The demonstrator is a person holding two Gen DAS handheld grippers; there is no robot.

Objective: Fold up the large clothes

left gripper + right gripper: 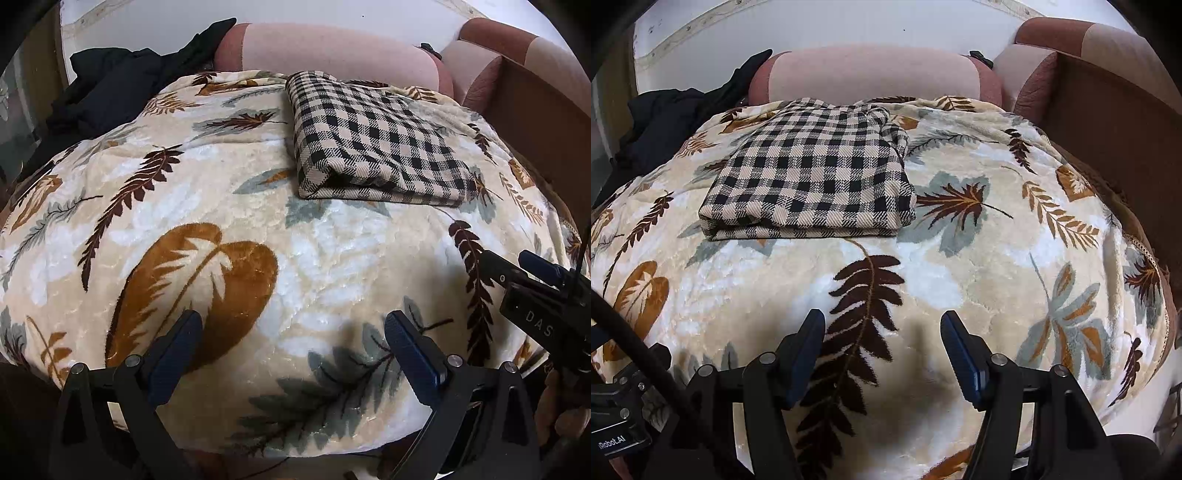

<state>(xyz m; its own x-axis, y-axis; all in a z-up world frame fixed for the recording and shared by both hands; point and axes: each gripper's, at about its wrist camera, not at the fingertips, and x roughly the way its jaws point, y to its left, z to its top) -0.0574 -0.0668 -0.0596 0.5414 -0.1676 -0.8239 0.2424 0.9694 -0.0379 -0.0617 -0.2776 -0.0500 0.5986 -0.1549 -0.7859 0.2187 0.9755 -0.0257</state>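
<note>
A black-and-beige checked garment (376, 140) (812, 177) lies folded into a neat rectangle on the far part of a leaf-patterned blanket (229, 206) (960, 266). My left gripper (293, 325) hovers open over the blanket's near edge, nothing between its fingers, well short of the garment. My right gripper (882, 325) also stands open and empty above the near blanket, the folded garment ahead and to its left. In the left wrist view the right gripper's body (546, 295) shows at the right edge.
A pile of black clothes (107, 88) (665, 118) lies at the far left beside the blanket. Pink and brown sofa cushions (332, 44) (871, 74) run along the back, with a brown armrest (1108, 110) on the right.
</note>
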